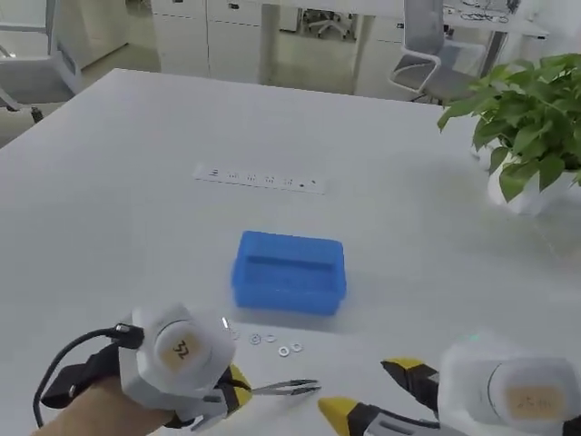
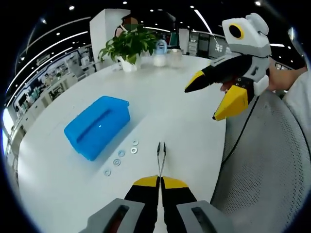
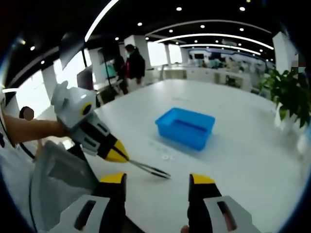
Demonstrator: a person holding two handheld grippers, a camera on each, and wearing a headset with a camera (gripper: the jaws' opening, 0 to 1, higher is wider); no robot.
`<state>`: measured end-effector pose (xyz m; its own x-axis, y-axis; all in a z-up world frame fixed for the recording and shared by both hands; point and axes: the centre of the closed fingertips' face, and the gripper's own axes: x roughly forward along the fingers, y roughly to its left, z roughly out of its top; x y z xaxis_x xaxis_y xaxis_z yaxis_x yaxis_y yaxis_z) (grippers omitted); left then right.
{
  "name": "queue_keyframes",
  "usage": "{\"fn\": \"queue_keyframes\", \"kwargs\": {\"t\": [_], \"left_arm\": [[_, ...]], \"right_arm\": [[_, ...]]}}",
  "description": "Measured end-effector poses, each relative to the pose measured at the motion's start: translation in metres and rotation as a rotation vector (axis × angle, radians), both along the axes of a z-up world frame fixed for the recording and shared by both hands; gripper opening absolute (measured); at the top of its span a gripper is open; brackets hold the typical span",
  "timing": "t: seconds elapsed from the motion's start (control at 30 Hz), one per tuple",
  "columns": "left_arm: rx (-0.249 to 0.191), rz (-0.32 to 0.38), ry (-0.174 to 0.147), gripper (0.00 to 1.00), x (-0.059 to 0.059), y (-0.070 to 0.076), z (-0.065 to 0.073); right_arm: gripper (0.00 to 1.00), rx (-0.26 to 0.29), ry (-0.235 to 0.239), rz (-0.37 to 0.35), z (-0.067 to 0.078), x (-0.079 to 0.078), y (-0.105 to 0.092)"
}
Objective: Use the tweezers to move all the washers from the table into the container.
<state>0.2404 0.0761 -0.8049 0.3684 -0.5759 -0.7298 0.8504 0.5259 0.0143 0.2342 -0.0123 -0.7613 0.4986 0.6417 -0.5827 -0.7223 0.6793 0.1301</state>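
Observation:
A blue container (image 1: 289, 272) (image 2: 97, 126) (image 3: 185, 127) stands mid-table. Several small washers (image 1: 270, 342) (image 2: 121, 154) (image 3: 165, 156) lie on the white table (image 1: 118, 182) just in front of it. My left gripper (image 1: 238, 383) (image 2: 159, 180) (image 3: 115, 154) is shut on metal tweezers (image 1: 286, 388) (image 2: 161, 154) (image 3: 150, 170), whose closed tips hover near the washers, slightly to their right. My right gripper (image 1: 363, 386) (image 3: 158, 179) (image 2: 206, 99) stands open to the right of the tweezers with nothing between its jaws.
A flush power strip (image 1: 259, 178) lies beyond the container. A potted plant (image 1: 531, 118) (image 2: 129, 46) (image 3: 289, 92) in a white pot stands at the far right. Office chairs (image 1: 427, 45) and desks are past the table's far edge. People stand in the background (image 3: 132, 65).

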Motion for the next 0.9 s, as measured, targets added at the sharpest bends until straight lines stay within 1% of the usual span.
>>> {"fn": "queue_keyframes", "kwargs": {"t": [0.07, 0.1, 0.17, 0.33, 0.4, 0.47, 0.57, 0.67, 0.73, 0.8, 0.9], "left_arm": [[-0.010, 0.013, -0.003, 0.00, -0.002, 0.001, 0.009], [-0.027, 0.024, 0.001, 0.00, -0.003, 0.001, 0.014], [-0.058, 0.047, 0.004, 0.00, -0.003, 0.002, 0.022], [-0.105, 0.086, -0.001, 0.00, 0.000, 0.008, 0.037], [-0.118, 0.092, -0.005, 0.00, 0.001, 0.010, 0.041], [-0.131, 0.099, -0.015, 0.00, 0.003, 0.012, 0.046], [-0.133, 0.090, -0.032, 0.00, 0.008, 0.014, 0.052], [-0.137, 0.089, -0.043, 0.00, 0.015, 0.016, 0.057], [-0.134, 0.086, -0.061, 0.00, 0.020, 0.018, 0.060], [-0.122, 0.083, -0.075, 0.00, 0.026, 0.021, 0.062], [-0.108, 0.081, -0.086, 0.00, 0.037, 0.028, 0.062]], "right_arm": [[0.42, -0.015, 0.000, 0.033, -0.001, -0.004, 0.006], [0.39, -0.019, -0.001, 0.045, -0.001, -0.006, 0.011], [0.39, -0.022, 0.005, 0.056, -0.001, -0.009, 0.018], [0.36, -0.001, 0.024, 0.072, -0.004, -0.015, 0.031], [0.35, -0.008, 0.028, 0.080, -0.005, -0.018, 0.032], [0.34, -0.029, 0.024, 0.094, -0.006, -0.020, 0.029], [0.32, -0.029, 0.029, 0.094, -0.007, -0.020, 0.026], [0.32, 0.011, 0.072, 0.082, -0.011, -0.019, 0.027], [0.32, 0.002, 0.077, 0.088, -0.012, -0.017, 0.027], [0.32, -0.017, 0.066, 0.100, -0.012, -0.016, 0.025], [0.31, -0.016, 0.068, 0.102, -0.014, -0.011, 0.025]]}}
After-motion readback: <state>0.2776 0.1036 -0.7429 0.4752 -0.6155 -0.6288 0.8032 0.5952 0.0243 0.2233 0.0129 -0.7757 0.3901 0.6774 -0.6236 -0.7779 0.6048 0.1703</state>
